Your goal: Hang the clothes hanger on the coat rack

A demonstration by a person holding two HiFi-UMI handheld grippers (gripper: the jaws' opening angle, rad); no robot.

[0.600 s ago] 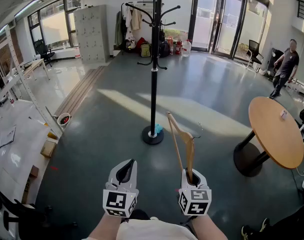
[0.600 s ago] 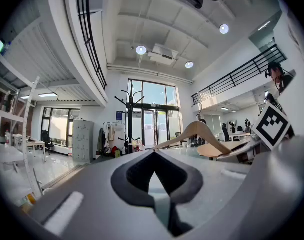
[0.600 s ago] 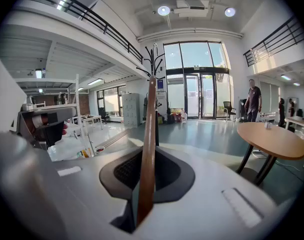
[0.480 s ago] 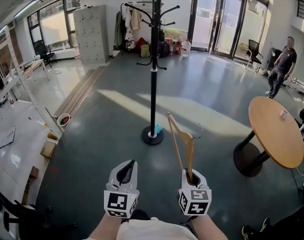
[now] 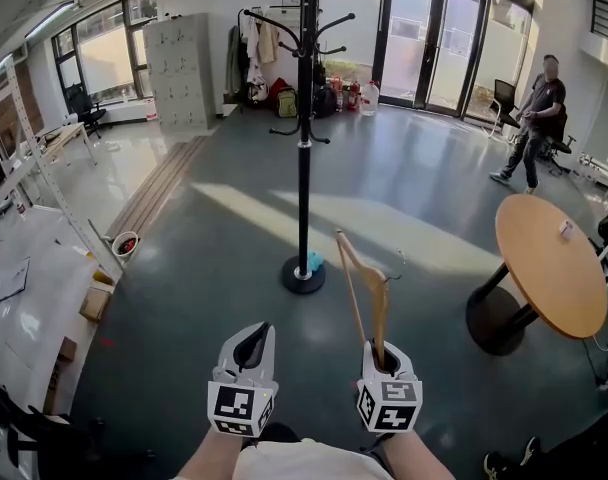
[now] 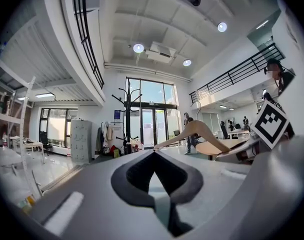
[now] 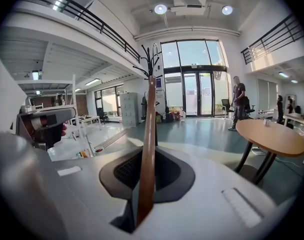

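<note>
Only the distant walker [image 5: 532, 118] has moved: right gripper [image 5: 387, 360] clamps the hanger [image 5: 380, 308] upright, coat rack [image 5: 304, 168] at eleven o'clock, left gripper [image 5: 252, 336] closed, empty.

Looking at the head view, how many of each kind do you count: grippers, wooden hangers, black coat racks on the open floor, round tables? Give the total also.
Grippers: 2 (left gripper, right gripper)
Wooden hanger: 1
Coat rack: 1
Round table: 1
Total: 5
</note>
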